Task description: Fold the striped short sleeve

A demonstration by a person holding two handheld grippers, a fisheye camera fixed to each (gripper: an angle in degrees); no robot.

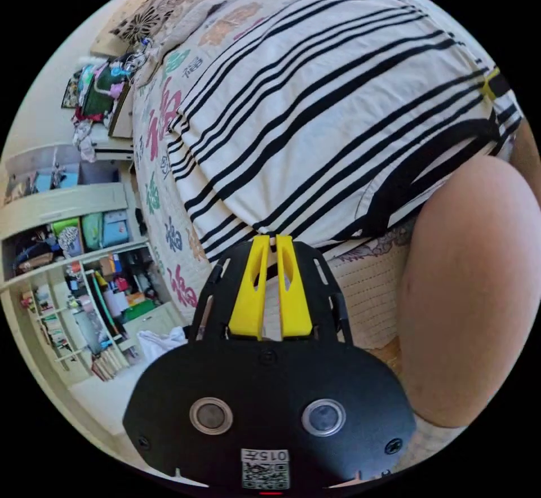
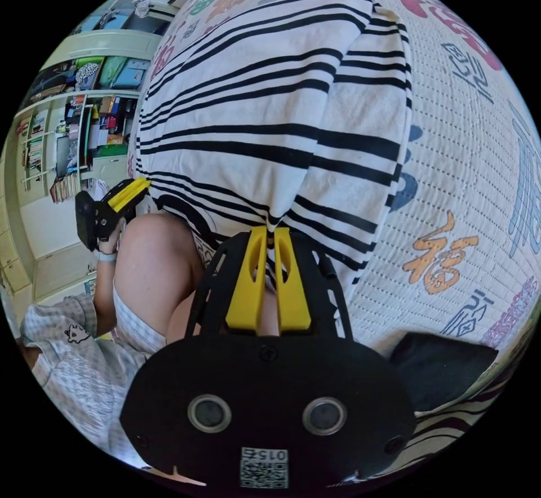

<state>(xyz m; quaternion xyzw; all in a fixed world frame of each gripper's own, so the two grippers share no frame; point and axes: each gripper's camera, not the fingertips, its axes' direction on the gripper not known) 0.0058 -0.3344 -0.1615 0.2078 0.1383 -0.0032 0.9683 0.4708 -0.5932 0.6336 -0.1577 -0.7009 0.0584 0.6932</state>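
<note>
Striped shirt (image 1: 315,126) spread over a quilted bed cover (image 2: 468,182) printed with coloured characters, filling the middle and upper part of the left gripper view and the upper centre of the right gripper view, with one side already turned over itself along a crease running down the middle there. Left gripper (image 1: 270,244) low in the centre of its view, yellow jaws nearly together with the tips at the shirt's near hem, apparently pinching the edge. Right gripper (image 2: 270,236) likewise almost closed at the hem where the crease ends, seemingly holding cloth. Judged as thin, light, limp cotton: no stiffness, apt to sag and wrinkle between the two holds, not slippery, not fragile. Best taken at hem corners or at the fold's edge, both layers together. Cluttered shelves (image 1: 73,272) at lower left of the left gripper view; a bare knee (image 1: 473,289) at right.
</note>
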